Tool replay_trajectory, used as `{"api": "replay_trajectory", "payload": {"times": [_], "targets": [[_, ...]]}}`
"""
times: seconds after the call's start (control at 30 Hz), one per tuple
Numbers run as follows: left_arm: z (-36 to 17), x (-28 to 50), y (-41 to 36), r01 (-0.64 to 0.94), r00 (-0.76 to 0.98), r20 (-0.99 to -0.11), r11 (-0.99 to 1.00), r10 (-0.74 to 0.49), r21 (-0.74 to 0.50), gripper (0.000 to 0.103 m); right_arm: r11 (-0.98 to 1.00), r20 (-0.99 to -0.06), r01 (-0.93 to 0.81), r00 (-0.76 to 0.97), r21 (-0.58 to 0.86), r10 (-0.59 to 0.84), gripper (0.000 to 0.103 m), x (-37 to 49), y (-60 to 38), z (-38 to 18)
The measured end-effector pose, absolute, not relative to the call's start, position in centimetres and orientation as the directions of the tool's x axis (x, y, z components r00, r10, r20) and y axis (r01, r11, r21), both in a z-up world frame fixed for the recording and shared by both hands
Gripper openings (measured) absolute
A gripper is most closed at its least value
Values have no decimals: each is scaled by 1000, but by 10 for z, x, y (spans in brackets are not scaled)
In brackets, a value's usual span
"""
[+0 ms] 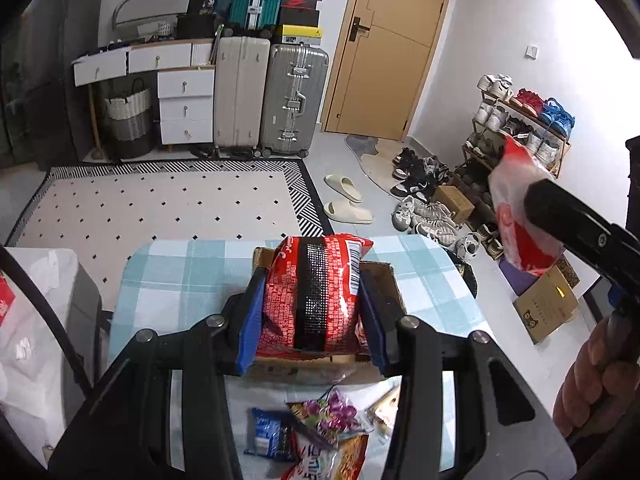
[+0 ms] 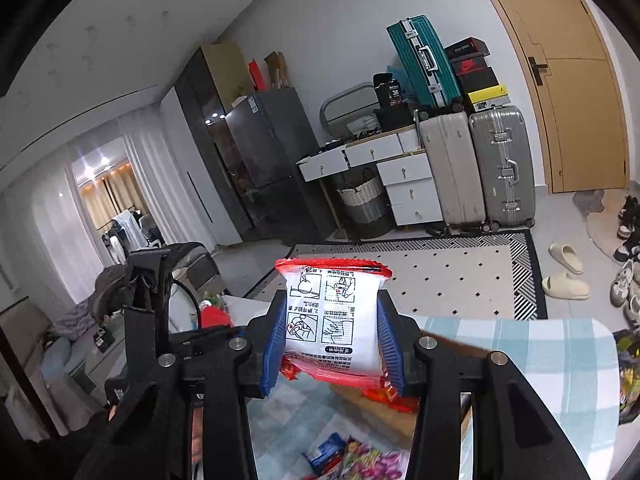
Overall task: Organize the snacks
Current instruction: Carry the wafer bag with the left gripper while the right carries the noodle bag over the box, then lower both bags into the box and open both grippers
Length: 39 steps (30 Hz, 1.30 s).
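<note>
Nearest the left wrist lens, the left gripper (image 1: 312, 304) has its blue-padded jaws pressed against both sides of a puffy red foil snack bag with a black dotted stripe (image 1: 316, 292), carried clear above an open brown cardboard box (image 1: 384, 280) that sits on the table with the blue-and-white checked cloth (image 1: 180, 276). In the right wrist view the right gripper (image 2: 332, 340) is clamped the same way on a white plastic snack packet with red sealed edges and printed instruction drawings (image 2: 332, 316), also held in the air over the table. Loose packets remain on the cloth in front of the box, among them a small blue wrapper (image 1: 268, 436) and a purple-flowered packet (image 1: 332, 412).

Both hands seem to be mid-carry, each with one snack lifted. The next move likely calls for bringing each bag over the box, lowering it inside and letting go one at a time, gently, since the puffed red bag may crush or slip.
</note>
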<state>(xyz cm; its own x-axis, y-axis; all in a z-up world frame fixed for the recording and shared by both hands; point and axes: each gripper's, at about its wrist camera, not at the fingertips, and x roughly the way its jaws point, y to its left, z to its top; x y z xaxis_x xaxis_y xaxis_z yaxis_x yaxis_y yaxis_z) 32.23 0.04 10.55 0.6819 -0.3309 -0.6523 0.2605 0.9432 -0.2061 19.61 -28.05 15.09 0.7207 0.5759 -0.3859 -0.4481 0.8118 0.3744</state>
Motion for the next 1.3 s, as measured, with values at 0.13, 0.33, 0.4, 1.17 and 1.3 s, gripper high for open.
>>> {"api": "replay_trajectory", "payload": {"times": [0.13, 0.33, 0.4, 1.17, 1.3], "targets": [[91, 344, -9, 249, 670, -663, 942, -334, -223, 41, 827, -417, -426, 719, 367, 556, 42, 223, -275, 143], [50, 371, -18, 241, 642, -687, 941, -339, -239, 41, 846, -490, -384, 693, 369, 528, 42, 260, -271, 107], [35, 379, -20, 241, 631, -694, 938, -348, -251, 41, 853, -514, -372, 683, 366, 519, 42, 271, -270, 95], [-60, 430, -30, 209, 522, -784, 942, -336, -264, 41, 886, -652, -283, 601, 367, 462, 42, 318, -281, -7], [-59, 431, -26, 194, 537, -773, 941, -337, -276, 43, 882, -678, -273, 564, 385, 471, 43, 320, -283, -17]]}}
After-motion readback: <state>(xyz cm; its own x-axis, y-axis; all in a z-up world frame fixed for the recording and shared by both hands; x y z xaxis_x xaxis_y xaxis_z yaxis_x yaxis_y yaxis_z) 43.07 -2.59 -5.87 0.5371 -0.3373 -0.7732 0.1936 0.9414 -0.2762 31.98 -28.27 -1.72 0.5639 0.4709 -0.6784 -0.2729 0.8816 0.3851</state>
